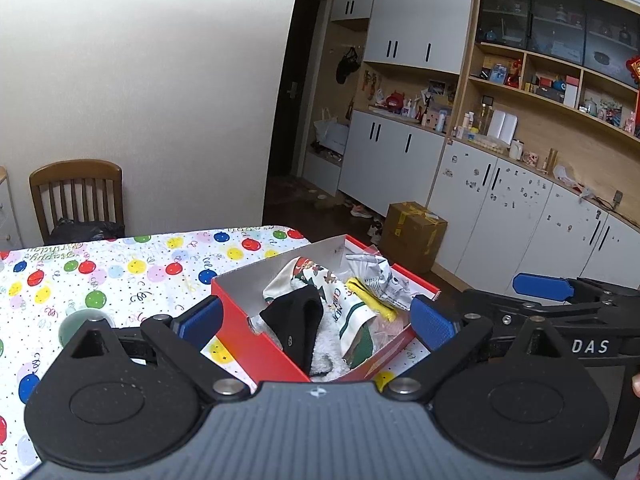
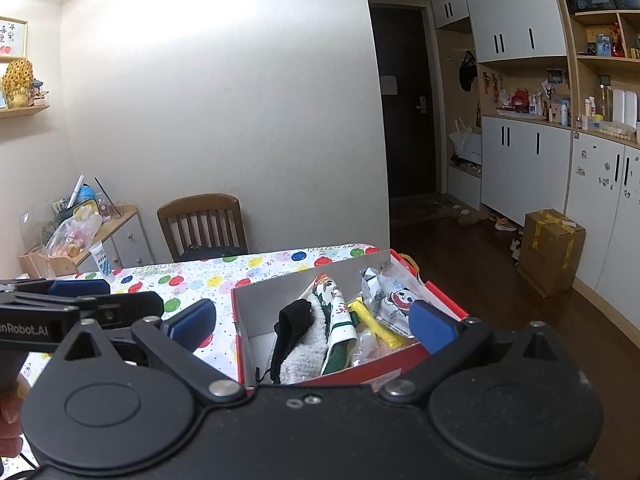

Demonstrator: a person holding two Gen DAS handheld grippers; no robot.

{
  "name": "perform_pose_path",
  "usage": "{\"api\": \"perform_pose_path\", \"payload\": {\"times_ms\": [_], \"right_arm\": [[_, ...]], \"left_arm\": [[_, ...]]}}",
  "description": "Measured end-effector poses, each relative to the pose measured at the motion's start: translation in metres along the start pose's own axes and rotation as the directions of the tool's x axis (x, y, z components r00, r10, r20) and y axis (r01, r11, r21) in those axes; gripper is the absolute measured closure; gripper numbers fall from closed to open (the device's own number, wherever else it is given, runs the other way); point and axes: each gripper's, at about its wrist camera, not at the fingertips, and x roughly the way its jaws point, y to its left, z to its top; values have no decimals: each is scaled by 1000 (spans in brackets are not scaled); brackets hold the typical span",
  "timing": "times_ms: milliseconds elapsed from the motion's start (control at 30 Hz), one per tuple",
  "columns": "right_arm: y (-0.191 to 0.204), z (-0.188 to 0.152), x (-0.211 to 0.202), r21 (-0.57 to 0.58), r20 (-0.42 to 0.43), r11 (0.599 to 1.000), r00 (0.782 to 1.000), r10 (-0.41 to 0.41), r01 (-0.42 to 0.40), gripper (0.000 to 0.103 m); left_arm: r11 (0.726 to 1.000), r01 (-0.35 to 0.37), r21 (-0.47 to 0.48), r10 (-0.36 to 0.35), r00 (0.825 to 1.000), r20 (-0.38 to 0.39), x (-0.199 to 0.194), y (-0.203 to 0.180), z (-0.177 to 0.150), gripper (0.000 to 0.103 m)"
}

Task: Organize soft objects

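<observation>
A red shoebox stands open near the table's right edge. Inside lie a black cloth, a white fluffy towel, a white-and-green Christmas sock, a yellow piece and crinkled white packets. My left gripper is open just in front of the box, with nothing between its blue pads. My right gripper is open too, beside the left and also facing the box. One blue finger of the right gripper shows in the left wrist view.
The table wears a balloon-print cloth; a pale green ball rests on it to the left. A wooden chair stands behind the table. A cardboard box sits on the floor by white cabinets.
</observation>
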Motion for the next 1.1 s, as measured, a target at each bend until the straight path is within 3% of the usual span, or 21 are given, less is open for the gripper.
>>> {"api": "perform_pose_path", "payload": {"times_ms": [1100], "right_arm": [[24, -9, -5, 15, -25, 1000, 1000, -12, 12, 0]], "left_arm": [[998, -42, 48, 43, 999, -26, -11, 8, -6, 3]]}}
